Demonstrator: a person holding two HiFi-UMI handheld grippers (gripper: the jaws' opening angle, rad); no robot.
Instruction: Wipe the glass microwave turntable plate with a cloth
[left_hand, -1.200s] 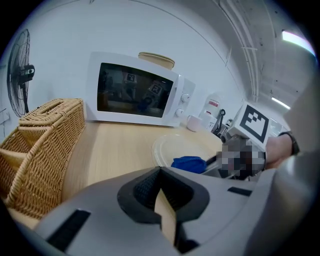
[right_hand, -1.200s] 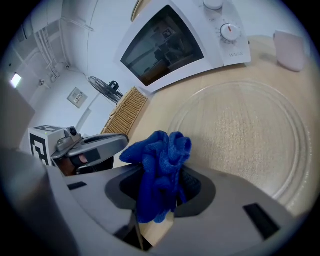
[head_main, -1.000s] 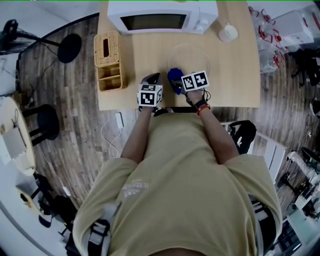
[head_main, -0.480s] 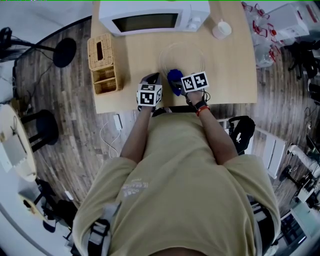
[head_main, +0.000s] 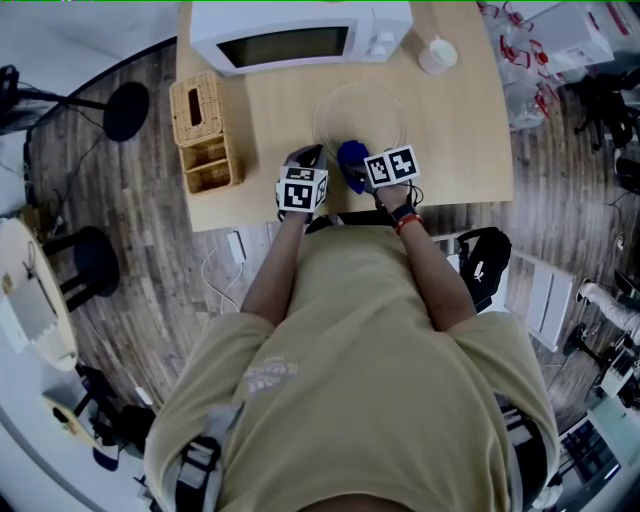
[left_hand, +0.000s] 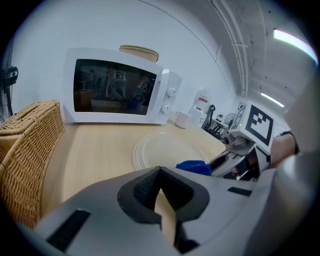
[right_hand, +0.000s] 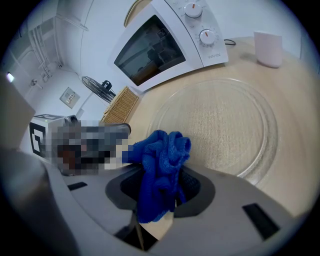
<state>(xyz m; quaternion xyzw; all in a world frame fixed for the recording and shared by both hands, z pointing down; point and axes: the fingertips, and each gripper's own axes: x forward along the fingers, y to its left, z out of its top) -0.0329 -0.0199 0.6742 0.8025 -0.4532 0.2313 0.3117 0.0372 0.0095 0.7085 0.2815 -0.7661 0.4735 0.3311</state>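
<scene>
Left tongs: my left gripper (left_hand: 159, 172) is pressed shut on nothing, near the plate's near rim.
Right tongs: my right gripper (right_hand: 160, 175) pinches the bunched blue cloth (right_hand: 161, 160).
Plate: the glass turntable plate (right_hand: 220, 117) lies flat on the table (head_main: 270, 110), before the microwave (head_main: 290, 35), unheld.
Risk: I expect wiping could skid the loose plate, and the hard jaws may scrape the glass.

A clear, round glass turntable plate (right_hand: 225, 115) lies flat on the bench (right_hand: 296, 95) just ahead of the right hand-held gripper (right_hand: 156, 200), whose jaws pinch a crumpled blue cloth (right_hand: 160, 165) that bunches upward near the plate's closest rim.
</scene>
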